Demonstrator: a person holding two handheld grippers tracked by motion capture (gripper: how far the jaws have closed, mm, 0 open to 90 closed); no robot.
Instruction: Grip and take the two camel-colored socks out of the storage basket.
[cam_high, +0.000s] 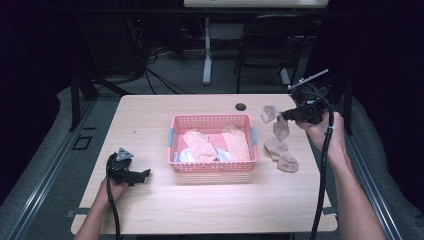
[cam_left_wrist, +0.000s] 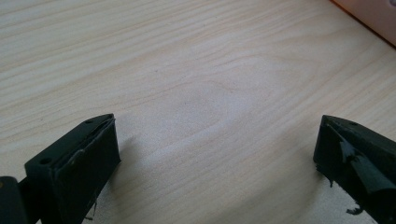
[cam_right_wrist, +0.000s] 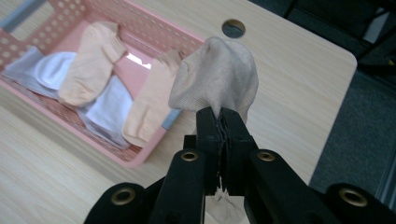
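Observation:
A pink basket (cam_high: 212, 167) stands mid-table holding peach socks (cam_high: 199, 145) and white ones (cam_right_wrist: 109, 105). My right gripper (cam_high: 286, 116) is to its right, above the table, shut on a tan sock (cam_high: 276, 122) that hangs from the jaws; in the right gripper view the tan sock (cam_right_wrist: 219, 79) bulges above my right gripper (cam_right_wrist: 222, 122). Another tan sock (cam_high: 282, 155) lies on the table below it. My left gripper (cam_high: 142, 176) rests low at the front left, open, with bare wood between its fingers (cam_left_wrist: 88, 158).
The wooden table (cam_high: 150, 120) has a round cable hole (cam_high: 241, 106) behind the basket. A black chair (cam_high: 272, 45) and a desk leg (cam_high: 207, 50) stand beyond the far edge. The basket corner (cam_left_wrist: 373, 14) lies ahead of the left gripper.

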